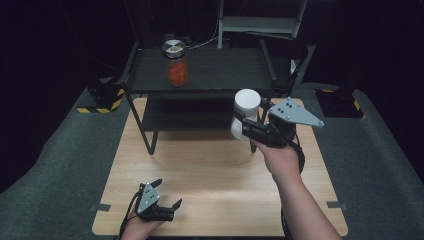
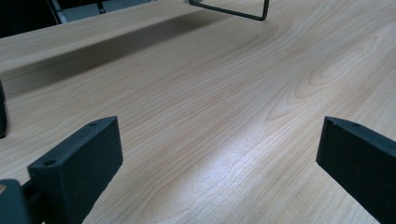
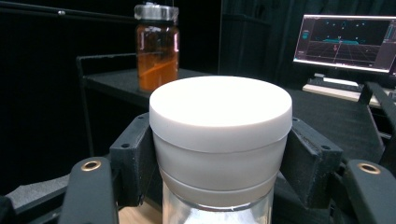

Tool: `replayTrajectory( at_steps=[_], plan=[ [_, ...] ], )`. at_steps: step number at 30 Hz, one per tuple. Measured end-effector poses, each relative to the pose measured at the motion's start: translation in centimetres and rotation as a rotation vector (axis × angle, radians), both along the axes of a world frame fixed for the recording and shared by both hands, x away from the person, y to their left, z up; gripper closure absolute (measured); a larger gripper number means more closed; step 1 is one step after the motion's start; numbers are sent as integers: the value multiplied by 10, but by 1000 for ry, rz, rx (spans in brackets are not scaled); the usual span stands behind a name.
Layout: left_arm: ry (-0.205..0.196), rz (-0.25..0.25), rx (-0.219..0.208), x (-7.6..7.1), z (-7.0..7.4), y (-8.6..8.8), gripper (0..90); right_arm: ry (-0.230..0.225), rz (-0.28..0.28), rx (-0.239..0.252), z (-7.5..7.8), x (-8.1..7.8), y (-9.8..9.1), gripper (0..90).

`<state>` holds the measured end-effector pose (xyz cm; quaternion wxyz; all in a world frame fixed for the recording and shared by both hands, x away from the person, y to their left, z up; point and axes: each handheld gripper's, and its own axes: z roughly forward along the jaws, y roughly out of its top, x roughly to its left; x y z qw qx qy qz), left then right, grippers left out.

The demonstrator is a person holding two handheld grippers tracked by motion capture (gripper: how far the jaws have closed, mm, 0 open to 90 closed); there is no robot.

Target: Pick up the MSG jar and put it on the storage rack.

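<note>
White-lidded jar [image 1: 245, 114] is held clear of the desk [image 1: 210, 170] by the right hand-held gripper [image 1: 248, 126], in front of the black rack [image 1: 200, 70] and near its right leg. In the right gripper view the jar [image 3: 219, 140] is seen clamped just below its broad white lid, one black jaw pressed against each side — the glass body below the lid is clear, and what it holds cannot be told. The jar stands roughly upright in the grip. On the rack's top shelf, well apart from the held jar, a second jar [image 1: 175, 63] with orange contents and a metal lid is seen standing upright; it also appears behind the white lid in the right gripper view [image 3: 157, 46]. A lit monitor [image 3: 348, 42] is visible at the far right of that view. The left hand-held gripper [image 1: 167, 192] is rested near the desk's front left edge — its jaws are spread wide with nothing between them, and bare wood grain is seen between them in the left gripper view.
</note>
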<state>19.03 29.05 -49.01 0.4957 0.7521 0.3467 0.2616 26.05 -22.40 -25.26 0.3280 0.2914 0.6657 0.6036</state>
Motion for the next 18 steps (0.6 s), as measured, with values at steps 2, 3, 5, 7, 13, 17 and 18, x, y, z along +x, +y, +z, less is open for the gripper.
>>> replayTrajectory(
  at_steps=[2, 3, 5, 7, 13, 17, 18],
  plan=[
    [0, -1, -1, 0, 0, 0, 6, 0, -4, 5, 3, 1, 1, 342],
    [0, -1, 0, 0, 0, 0, 6, 1, -6, 8, 5, 2, 1, 342],
    [0, -1, -1, 0, 0, 0, 6, -3, -11, 6, 11, 5, 1, 342],
    [3, -1, -3, 0, 0, 1, 6, -5, -14, 5, 14, 6, 2, 342],
    [3, -2, -4, 0, 0, 1, 6, -16, -32, 8, 25, 11, 5, 342],
    [3, -4, 1, 1, 0, 1, 6, -16, -33, 22, 32, 17, 7, 342],
    [4, -4, -2, 1, 0, 1, 6, -15, -32, 26, 34, 18, 8, 342]
  ],
)
